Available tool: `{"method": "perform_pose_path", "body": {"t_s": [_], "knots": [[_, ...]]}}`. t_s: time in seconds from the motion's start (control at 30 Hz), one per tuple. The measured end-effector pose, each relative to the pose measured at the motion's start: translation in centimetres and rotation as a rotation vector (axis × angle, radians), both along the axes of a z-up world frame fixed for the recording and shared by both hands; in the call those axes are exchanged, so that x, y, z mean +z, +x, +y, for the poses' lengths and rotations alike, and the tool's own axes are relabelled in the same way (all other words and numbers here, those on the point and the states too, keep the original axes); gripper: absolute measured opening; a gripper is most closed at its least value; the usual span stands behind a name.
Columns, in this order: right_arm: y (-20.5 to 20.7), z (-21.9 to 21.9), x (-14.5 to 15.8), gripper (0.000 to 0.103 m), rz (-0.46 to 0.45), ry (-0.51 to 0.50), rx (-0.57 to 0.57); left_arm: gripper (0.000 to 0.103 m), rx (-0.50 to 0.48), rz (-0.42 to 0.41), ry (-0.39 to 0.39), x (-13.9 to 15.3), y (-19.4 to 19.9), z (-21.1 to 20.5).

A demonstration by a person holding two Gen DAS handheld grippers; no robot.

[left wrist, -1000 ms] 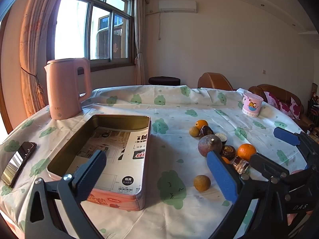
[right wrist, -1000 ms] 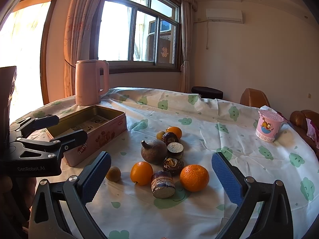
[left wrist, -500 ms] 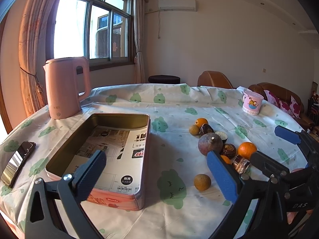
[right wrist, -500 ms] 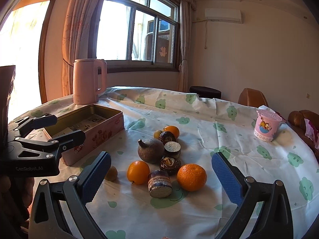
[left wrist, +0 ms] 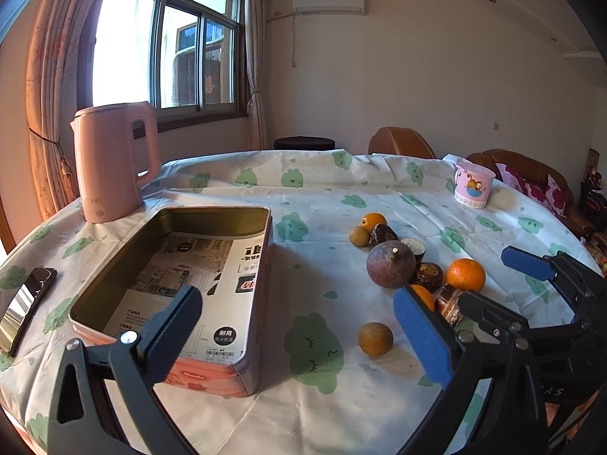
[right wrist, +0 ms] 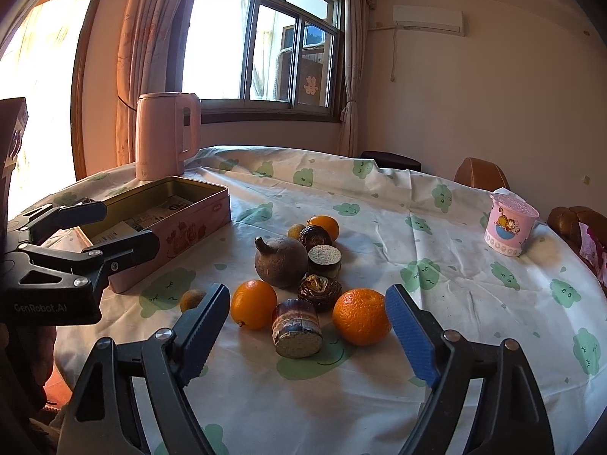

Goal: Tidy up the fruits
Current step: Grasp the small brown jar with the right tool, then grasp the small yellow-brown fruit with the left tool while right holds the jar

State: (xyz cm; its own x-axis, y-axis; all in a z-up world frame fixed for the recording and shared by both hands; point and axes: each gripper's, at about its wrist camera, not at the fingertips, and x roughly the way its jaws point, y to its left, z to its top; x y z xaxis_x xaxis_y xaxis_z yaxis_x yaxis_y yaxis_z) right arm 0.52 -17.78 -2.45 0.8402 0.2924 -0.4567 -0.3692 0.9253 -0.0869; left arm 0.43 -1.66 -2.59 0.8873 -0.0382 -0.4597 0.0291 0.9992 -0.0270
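A heap of fruit lies on the cloud-print tablecloth: a big brown-purple round fruit, two oranges, a cut brown stub, dark pieces and a third orange behind. My right gripper hovers low in front of the heap. Its jaws are closing, with the stub and both oranges in the gap and no pad touching. A small tan fruit lies apart. My left gripper stands open over the near corner of the open pink tin, holding nothing.
A pink kettle stands behind the tin and a phone lies at the table's left edge. A pink cartoon cup sits far right. Brown chairs stand beyond the table. Printed paper lines the tin.
The right gripper's jaws have come closer together around the near fruit. Both hands have stayed nearly in place, and no fruit has moved.
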Motion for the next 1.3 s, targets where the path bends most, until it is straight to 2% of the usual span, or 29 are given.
{"method": "perform_pose_path", "body": {"t_s": [0.13, 0.3, 0.47, 0.53, 0.67, 0.8, 0.87, 1.07, 1.17, 1.27, 1.3], "knots": [[0.3, 0.3, -0.4, 0.072, 0.024, -0.011, 0.010, 0.101, -0.023, 0.010, 0.007, -0.2, 0.2, -0.5], [1.0, 0.3, -1.3, 0.059, 0.071, -0.033, 0.001, 0.084, -0.071, 0.033, 0.023, -0.7, 0.4, -1.7], [1.4, -0.1, -1.4, 0.056, 0.091, -0.019, -0.010, 0.080, -0.110, 0.053, 0.029, -0.9, 0.6, -2.6], [1.4, 0.1, -1.6, 0.053, 0.098, -0.035, -0.002, 0.078, -0.132, 0.087, 0.025, -1.2, 1.0, -3.0], [1.6, 1.2, -2.0, 0.038, 0.118, -0.081, 0.029, 0.069, -0.166, 0.111, 0.038, -1.0, 1.7, -4.0], [2.7, 1.6, -2.9, 0.038, 0.208, -0.116, 0.046, 0.069, -0.165, 0.112, 0.035, -0.9, 1.6, -3.8], [2.8, 1.8, -3.0, 0.037, 0.222, -0.127, 0.049, 0.069, -0.169, 0.135, 0.035, -1.2, 1.9, -3.8], [2.4, 1.4, -2.8, 0.035, 0.189, -0.102, 0.037, 0.066, -0.208, 0.200, -0.013, -2.1, 2.6, -3.5], [2.2, 0.8, -2.5, 0.035, 0.172, -0.057, 0.028, 0.057, -0.223, 0.220, -0.022, -2.6, 2.6, -3.6], [2.0, 0.4, -2.2, 0.035, 0.148, -0.021, 0.023, 0.055, -0.224, 0.227, -0.006, -2.7, 2.8, -3.9], [1.9, 0.4, -2.2, 0.035, 0.140, -0.018, 0.024, 0.050, -0.230, 0.237, -0.003, -2.9, 3.0, -4.0]]}}
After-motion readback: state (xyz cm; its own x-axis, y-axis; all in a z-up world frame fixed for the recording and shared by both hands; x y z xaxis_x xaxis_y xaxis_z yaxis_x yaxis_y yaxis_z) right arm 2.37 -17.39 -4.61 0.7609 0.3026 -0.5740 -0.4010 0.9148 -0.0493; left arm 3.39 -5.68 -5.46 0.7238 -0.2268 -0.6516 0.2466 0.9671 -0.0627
